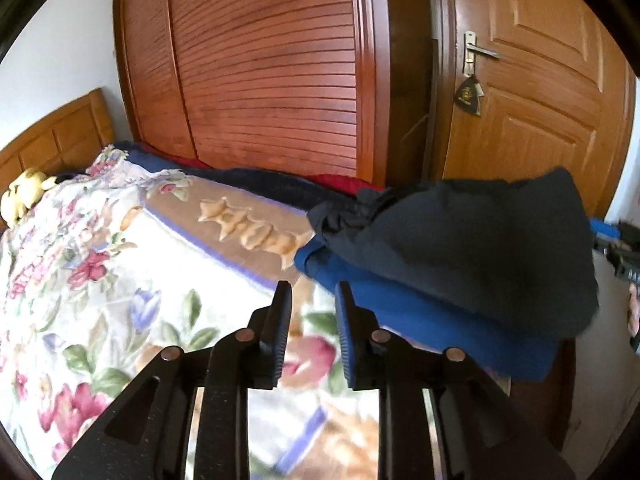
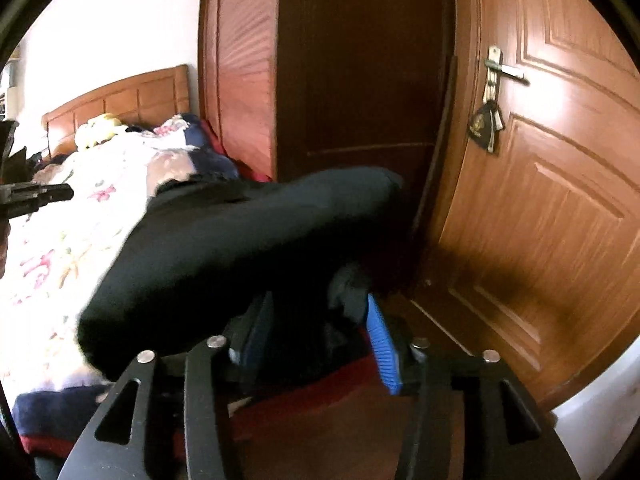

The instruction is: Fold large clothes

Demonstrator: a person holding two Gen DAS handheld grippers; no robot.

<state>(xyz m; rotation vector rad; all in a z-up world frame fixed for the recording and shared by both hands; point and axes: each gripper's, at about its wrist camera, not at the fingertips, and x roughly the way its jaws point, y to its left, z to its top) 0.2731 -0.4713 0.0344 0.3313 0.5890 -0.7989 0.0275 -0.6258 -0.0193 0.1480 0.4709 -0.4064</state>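
The dark garment (image 1: 472,248) lies on the blue stack (image 1: 420,320) at the bed's corner — ahead-right of the empty, parted left gripper (image 1: 312,300); the right gripper (image 2: 316,320) — nearer, jaws apart — straddles its edge, unpinched.

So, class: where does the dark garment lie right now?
Left wrist view: the dark garment lies right of centre atop a blue garment, at the bed's edge by the door.

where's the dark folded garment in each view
Left wrist: the dark garment lies right of centre, on top of a blue garment at the bed's corner.
Right wrist: it fills the centre and lower left, ahead of that claw.
Shared landmark: the door handle, upper right in both views.
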